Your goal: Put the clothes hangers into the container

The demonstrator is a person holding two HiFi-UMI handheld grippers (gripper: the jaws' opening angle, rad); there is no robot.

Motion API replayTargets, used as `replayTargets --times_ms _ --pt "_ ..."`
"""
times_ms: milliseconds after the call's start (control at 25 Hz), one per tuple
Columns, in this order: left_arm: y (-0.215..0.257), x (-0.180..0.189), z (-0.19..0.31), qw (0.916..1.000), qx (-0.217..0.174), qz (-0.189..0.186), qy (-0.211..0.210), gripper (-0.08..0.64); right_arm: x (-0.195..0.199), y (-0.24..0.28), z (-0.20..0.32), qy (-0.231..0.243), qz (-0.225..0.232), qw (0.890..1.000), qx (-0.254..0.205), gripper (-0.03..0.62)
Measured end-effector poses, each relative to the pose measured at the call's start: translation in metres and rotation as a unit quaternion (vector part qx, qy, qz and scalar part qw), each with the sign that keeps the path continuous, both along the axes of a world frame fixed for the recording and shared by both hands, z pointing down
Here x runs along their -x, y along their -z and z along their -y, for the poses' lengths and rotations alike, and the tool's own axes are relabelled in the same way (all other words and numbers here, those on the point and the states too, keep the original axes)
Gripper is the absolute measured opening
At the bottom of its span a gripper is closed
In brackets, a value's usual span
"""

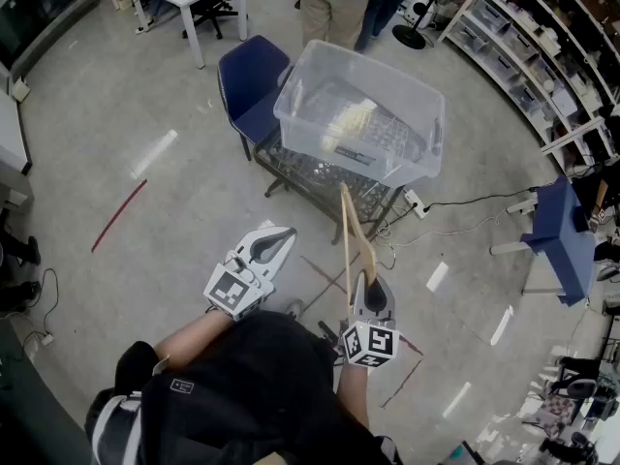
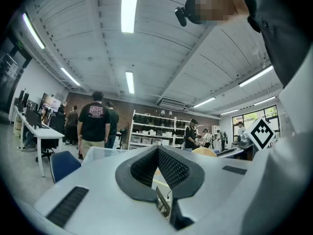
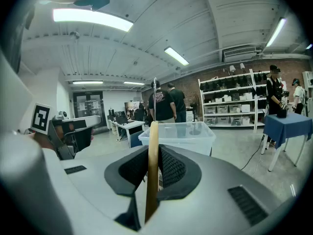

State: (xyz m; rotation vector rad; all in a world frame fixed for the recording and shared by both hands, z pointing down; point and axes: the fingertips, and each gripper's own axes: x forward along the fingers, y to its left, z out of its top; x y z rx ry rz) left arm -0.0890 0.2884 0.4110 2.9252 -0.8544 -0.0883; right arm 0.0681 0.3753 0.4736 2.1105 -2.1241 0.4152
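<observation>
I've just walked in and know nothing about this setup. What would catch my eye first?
A big clear plastic container sits on a dark wire rack in the middle of the floor, with a blue chair just behind it. Nearer the person, the right gripper clamps a wooden hanger that points towards the container. The left gripper beside it holds nothing, its jaws together.

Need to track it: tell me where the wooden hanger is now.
Head view, lower centre-right: the wooden hanger stands clamped in the fingers of the right gripper, its top reaching toward the clear container on the wire rack ahead.
</observation>
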Motion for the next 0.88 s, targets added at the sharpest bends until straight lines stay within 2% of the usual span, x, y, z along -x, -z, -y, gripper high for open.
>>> replayTargets --times_ms 320,440,600,760,880 --pt "-0.008 -0.008 -0.007 1.0000 0.005 0.001 -0.003 0.025 -0.004 0.001 -0.003 0.004 0.000 1.000 -0.002 0.071" --pt "-0.011 -0.009 -0.009 0.9998 0.012 0.014 0.002 0.025 -0.005 0.000 -0.006 0.007 -0.002 1.000 -0.002 0.071" --pt "-0.006 -0.020 -0.019 0.9999 -0.001 -0.008 -0.007 0.025 -0.009 0.002 -0.012 0.014 0.005 1.000 -0.009 0.071" --pt "-0.010 -0.030 -0.031 0.9999 0.009 0.011 -0.001 0.025 -0.017 0.000 -0.020 0.022 0.010 1.000 -0.009 0.071" --pt "-0.010 -0.041 -0.039 1.0000 0.003 0.006 0.001 0.025 -0.025 -0.006 -0.025 0.030 0.012 0.999 -0.009 0.071"
